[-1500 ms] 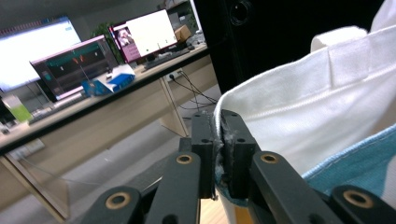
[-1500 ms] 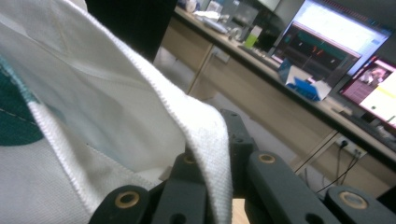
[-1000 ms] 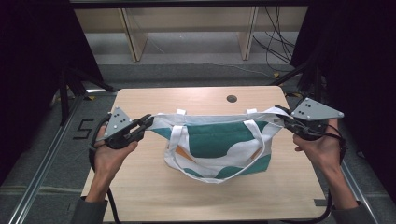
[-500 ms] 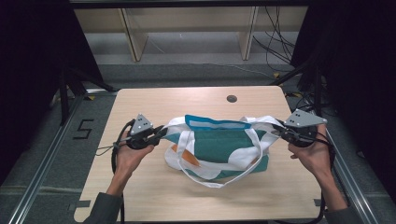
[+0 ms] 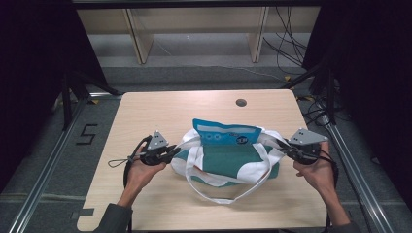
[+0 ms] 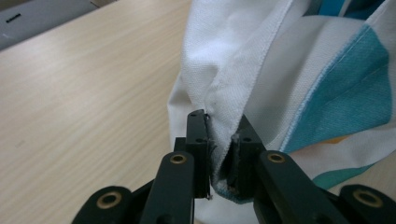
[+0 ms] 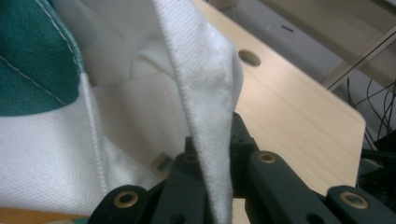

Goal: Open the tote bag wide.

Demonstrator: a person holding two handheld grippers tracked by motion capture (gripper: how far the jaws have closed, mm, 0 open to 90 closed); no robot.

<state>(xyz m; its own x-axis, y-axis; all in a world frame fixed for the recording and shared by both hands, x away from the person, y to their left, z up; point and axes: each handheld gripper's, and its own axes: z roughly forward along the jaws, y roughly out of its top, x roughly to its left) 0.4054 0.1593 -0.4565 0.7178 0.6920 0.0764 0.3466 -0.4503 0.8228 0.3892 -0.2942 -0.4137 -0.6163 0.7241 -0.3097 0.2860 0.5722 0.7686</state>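
1. Left gripper clamped on the tote bag left white edge; right gripper pinches the right edge.
2. Probably holding the mouth spread; contents unclear.
3. Bag sits mid-table, front handle slack toward the person.
4. Beyond: cable hole, wooden shelving, cables.

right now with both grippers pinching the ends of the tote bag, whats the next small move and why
Probably lift both ends a little and ease them apart. The left gripper and right gripper are each shut on a white edge of the tote bag, which sits bunched on the table with one handle loose in front.
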